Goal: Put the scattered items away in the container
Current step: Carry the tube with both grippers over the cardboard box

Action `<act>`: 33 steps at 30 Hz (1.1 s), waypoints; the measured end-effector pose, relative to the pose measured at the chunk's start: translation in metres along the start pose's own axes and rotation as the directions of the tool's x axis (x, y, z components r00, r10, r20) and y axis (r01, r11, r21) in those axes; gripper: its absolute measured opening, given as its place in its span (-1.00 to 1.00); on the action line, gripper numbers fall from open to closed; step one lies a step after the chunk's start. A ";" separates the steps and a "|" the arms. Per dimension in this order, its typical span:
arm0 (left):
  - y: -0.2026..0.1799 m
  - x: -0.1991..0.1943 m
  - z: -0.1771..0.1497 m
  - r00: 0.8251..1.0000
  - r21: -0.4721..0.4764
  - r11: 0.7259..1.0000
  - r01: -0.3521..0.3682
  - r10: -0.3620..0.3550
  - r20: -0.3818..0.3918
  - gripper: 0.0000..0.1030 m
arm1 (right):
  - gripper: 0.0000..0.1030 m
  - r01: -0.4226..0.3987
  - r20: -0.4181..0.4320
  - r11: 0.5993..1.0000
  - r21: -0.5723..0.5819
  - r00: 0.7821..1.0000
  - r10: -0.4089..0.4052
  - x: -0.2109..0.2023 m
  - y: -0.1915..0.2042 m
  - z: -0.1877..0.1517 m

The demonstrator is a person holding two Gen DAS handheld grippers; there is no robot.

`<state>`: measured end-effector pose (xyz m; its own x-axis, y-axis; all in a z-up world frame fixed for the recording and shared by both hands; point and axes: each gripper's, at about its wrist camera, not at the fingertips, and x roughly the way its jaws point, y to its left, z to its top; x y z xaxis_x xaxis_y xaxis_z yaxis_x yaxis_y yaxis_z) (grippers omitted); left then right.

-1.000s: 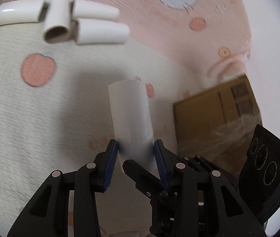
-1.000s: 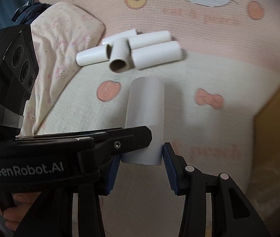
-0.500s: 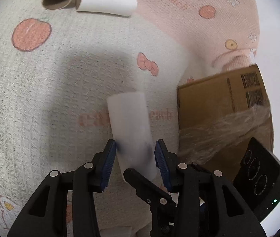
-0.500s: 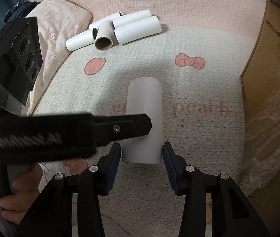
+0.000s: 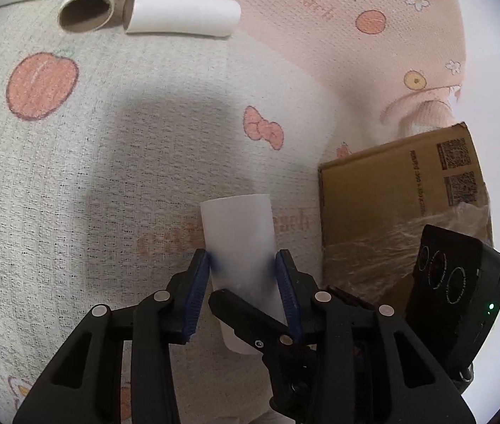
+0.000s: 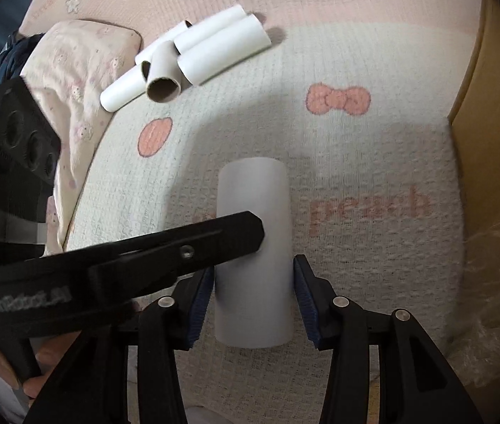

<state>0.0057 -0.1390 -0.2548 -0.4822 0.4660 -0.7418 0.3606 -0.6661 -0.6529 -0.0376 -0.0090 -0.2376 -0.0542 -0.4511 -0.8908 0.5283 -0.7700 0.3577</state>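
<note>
Both grippers are carrying the tube [image 5: 237, 243] nearer the box [image 5: 391, 190] than a second ago; the left gripper [image 5: 244, 289] is clamping the tube between its pads; the right gripper [image 6: 251, 300] is grasping the same tube; the box is lying right of both; loose tubes [image 6: 193, 60] are lying ahead-left on the blanket [image 6: 356, 148].
</note>
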 end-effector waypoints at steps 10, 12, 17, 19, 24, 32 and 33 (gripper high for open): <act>-0.028 -0.042 0.005 0.997 0.045 0.997 0.055 -0.058 0.061 -0.16 | -0.19 0.068 0.086 0.996 -0.058 0.994 -0.062 -0.043 0.027 0.004; -0.037 -0.056 0.010 0.994 0.061 0.996 0.070 -0.075 0.083 -0.16 | -0.19 0.087 0.125 0.993 -0.081 0.989 -0.076 -0.058 0.037 0.009; -0.068 -0.078 0.020 0.991 0.132 0.989 0.064 -0.078 0.105 -0.15 | -0.20 0.109 0.167 0.989 -0.095 0.982 -0.092 -0.088 0.050 0.024; -0.082 -0.084 0.025 0.990 0.167 0.984 0.060 -0.079 0.114 -0.15 | -0.20 0.114 0.180 0.990 -0.082 0.979 -0.098 -0.100 0.051 0.031; -0.128 -0.096 0.034 0.986 0.270 0.962 0.038 -0.080 0.145 -0.15 | -0.20 0.158 0.252 0.983 -0.096 0.959 -0.129 -0.138 0.054 0.044; -0.208 -0.100 0.041 0.988 0.432 0.902 0.017 -0.080 0.129 -0.15 | -0.20 0.199 0.310 0.978 -0.055 0.935 -0.173 -0.199 0.035 0.063; -0.221 -0.097 0.040 0.990 0.460 0.888 0.007 -0.072 0.124 -0.16 | -0.20 0.203 0.318 0.978 -0.048 0.931 -0.178 -0.208 0.029 0.066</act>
<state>-0.0593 -0.0606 -0.0324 -0.6019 0.4371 -0.6684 -0.0509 -0.8562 -0.5141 -0.0664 0.0324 -0.0239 -0.4143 -0.4268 -0.8039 0.5465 -0.8230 0.1553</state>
